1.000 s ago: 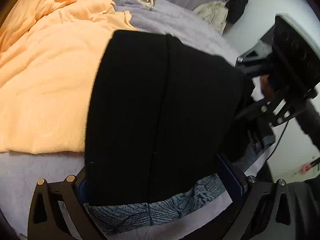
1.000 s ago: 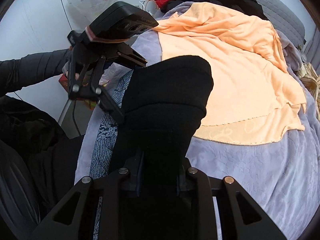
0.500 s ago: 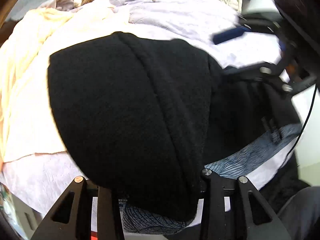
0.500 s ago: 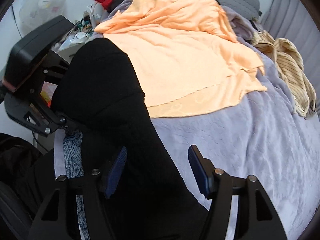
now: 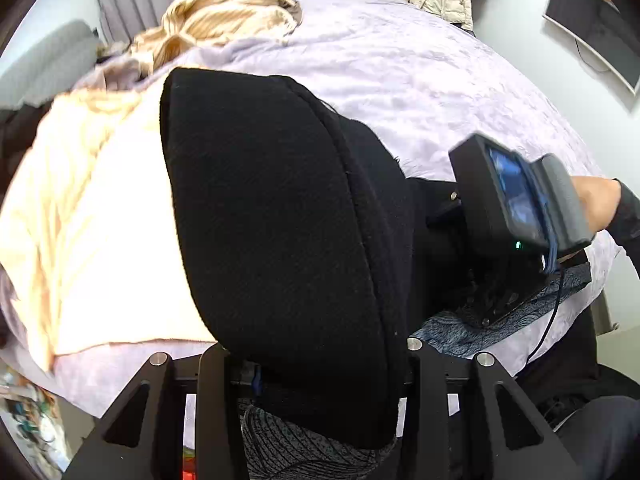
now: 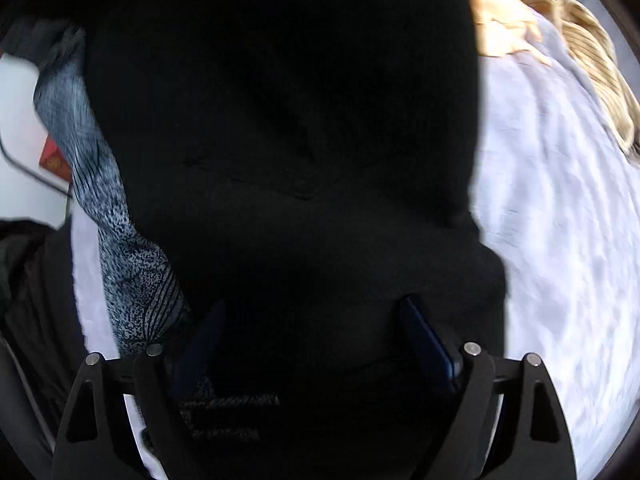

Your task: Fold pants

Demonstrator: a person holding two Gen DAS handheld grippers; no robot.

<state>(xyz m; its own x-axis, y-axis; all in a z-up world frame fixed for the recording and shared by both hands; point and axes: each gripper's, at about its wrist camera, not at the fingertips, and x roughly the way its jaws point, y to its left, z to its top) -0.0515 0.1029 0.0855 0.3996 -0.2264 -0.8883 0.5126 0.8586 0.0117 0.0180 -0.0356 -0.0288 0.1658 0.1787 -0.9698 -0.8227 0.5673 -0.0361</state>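
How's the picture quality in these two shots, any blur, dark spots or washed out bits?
Left wrist view: sharp on the black pants, orange blanket washed out, strong fisheye bending. Right wrist view: pants fill the frame as near-featureless black, purple bedspread overexposed and motion-blurred.

I count one pair of black pants (image 5: 280, 220), one peach towel (image 5: 92, 232), one striped shirt (image 5: 224, 20), one blue patterned garment (image 6: 120, 216), my two grippers.
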